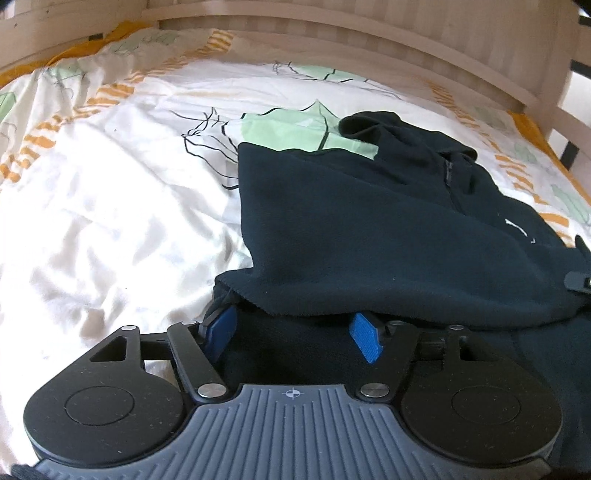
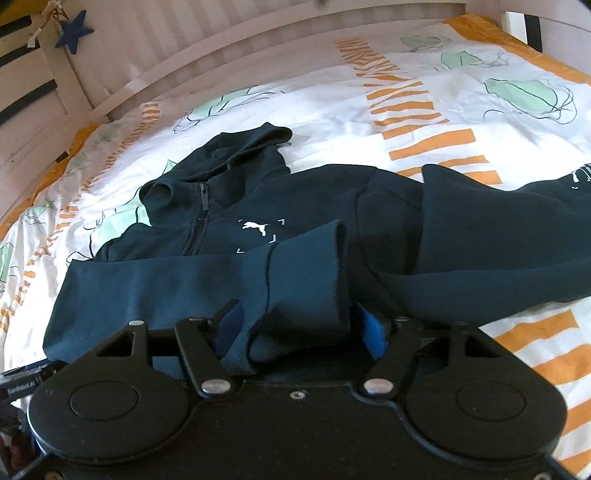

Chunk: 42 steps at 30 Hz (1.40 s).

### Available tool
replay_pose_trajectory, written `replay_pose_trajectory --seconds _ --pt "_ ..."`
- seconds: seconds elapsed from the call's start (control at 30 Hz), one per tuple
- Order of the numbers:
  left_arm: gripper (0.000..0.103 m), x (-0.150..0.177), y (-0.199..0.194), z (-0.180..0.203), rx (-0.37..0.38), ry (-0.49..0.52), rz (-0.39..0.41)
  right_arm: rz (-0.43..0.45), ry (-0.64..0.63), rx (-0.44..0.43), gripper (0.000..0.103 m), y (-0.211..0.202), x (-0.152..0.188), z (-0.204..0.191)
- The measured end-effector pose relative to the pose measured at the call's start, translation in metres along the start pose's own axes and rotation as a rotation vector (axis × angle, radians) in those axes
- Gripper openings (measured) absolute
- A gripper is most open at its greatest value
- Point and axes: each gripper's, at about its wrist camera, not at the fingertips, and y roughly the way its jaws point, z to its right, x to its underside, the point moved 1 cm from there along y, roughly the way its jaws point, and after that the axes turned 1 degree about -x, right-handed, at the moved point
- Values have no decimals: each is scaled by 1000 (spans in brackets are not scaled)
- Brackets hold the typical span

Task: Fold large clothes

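Note:
A dark navy zip hoodie [image 2: 207,280] lies on the bed with its hood [image 2: 251,147] toward the wooden rail and a white logo [image 2: 255,227] on the chest. One sleeve [image 2: 303,266] is folded across the front, its cuff lying between the blue pads of my right gripper [image 2: 303,325]; the jaws stand wide and do not press it. In the left wrist view the hoodie [image 1: 369,221] drapes over the tips of my left gripper [image 1: 293,325]. Its blue pads [image 1: 365,336] are spread apart, with fabric lying loose above and below them. The other sleeve [image 2: 517,229] stretches out to the right.
The hoodie rests on a white duvet [image 1: 110,206] with orange stripes and green shapes. A pale wooden bed rail [image 1: 332,59] curves along the far side. A blue star [image 2: 70,31] hangs on the frame at the upper left of the right wrist view.

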Motion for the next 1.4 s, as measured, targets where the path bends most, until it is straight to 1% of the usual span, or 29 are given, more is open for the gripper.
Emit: replay_pose_trajectory --seconds 0.1,0.17,0.27,0.37,0.4,0.47,0.6,0.63,0.67,0.7,0.77,0.83,0.87,0.93,0.97,1.03,1.1,1.17,1.23,1.27,1.33,1.4 --pt "65 2 -10 2 -12 34 -16 0 -5 0 74 2 2 -2" --pt "65 4 -21 -3 -20 59 -15 -2 -2 -1 74 3 2 -1" --pt "65 -1 -35 -17 -60 57 19 0 -8 -1 74 2 2 -2" --pt "65 -13 -39 -32 -127 41 74 2 -8 -1 74 3 3 -2" --pt "65 -16 -38 -34 -135 42 82 3 -6 0 74 3 3 -2" --pt "65 -21 -32 -33 -118 57 83 4 -1 0 74 2 4 -2" --pt "66 -23 -13 -15 -107 174 88 5 -10 7 75 3 4 -4" --pt "66 -23 -6 -13 -124 203 89 5 -15 8 75 3 5 -5" --pt "66 -23 3 -13 -159 227 79 4 -19 9 76 3 4 -5" --pt "67 -24 15 -17 -192 229 60 3 -21 8 76 3 4 -6" --pt "68 -24 23 -30 -200 172 52 4 -25 0 76 2 3 -6" --pt "68 -27 21 -40 -213 125 49 8 -30 -12 76 1 3 -7" --pt "68 -27 22 -43 -229 115 51 10 -35 -15 76 1 3 -8" --pt "67 -27 24 -49 -299 113 38 12 -45 -23 76 2 3 -9" --pt "68 -25 27 -55 -309 103 30 12 -46 -26 76 3 4 -10" --pt "68 -24 26 -64 -278 59 35 12 -45 -23 76 5 4 -10" --pt "67 -26 23 -65 -278 56 34 15 -40 -10 76 7 6 -8" --pt "66 -28 19 -64 -281 52 38 1 -50 35 76 11 9 -6" --pt "66 -32 12 -64 -285 40 54 -5 -96 57 76 13 12 -9" --pt "66 -34 5 -63 -278 31 73 -4 -118 71 77 12 13 -12" --pt "66 -39 -10 -61 -259 19 109 -2 -154 103 85 10 14 -17" --pt "66 -46 -26 -56 -229 14 146 4 -159 108 88 5 14 -17"
